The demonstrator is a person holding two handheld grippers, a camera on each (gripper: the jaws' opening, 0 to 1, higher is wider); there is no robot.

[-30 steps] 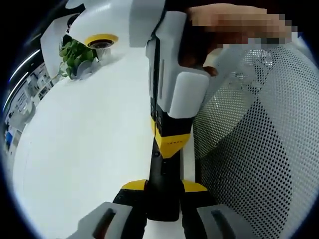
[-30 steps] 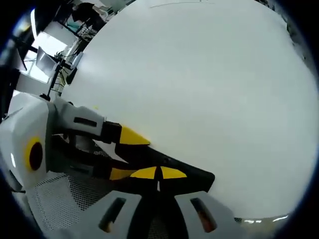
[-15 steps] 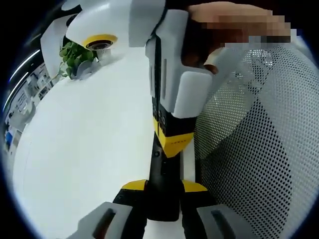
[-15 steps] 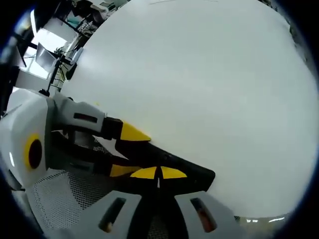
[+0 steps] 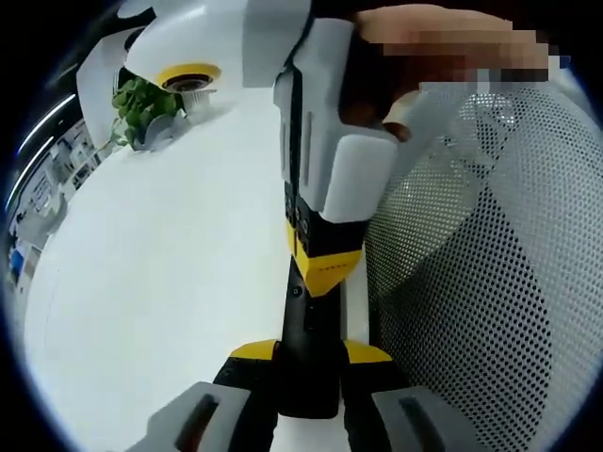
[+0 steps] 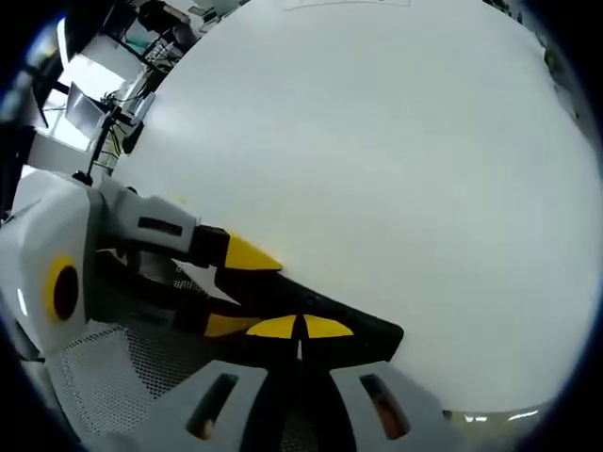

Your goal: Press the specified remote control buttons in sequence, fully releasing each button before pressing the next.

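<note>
A slim black remote (image 5: 306, 330) lies lengthwise between the yellow-tipped jaws of my left gripper (image 5: 309, 354), which is shut on its near end. My right gripper (image 5: 325, 268) comes down from the top of the left gripper view, with its yellow tip resting on the remote's upper face. In the right gripper view, my right gripper (image 6: 301, 327) has its two yellow tips closed together against the remote (image 6: 369, 331). The left gripper (image 6: 236, 290) reaches in from the left and clamps the remote from both sides. The buttons are hidden under the tips.
The white table (image 5: 160, 282) spreads out to the left and ahead (image 6: 377, 169). A white perforated mesh surface (image 5: 490, 282) curves close on the right of the remote and appears again as mesh (image 6: 104, 367). A small green plant (image 5: 141, 105) stands at the far edge.
The right gripper's tip dipped slightly along the remote half a second ago and has drawn back to where it was. The left gripper's hold is unchanged.
</note>
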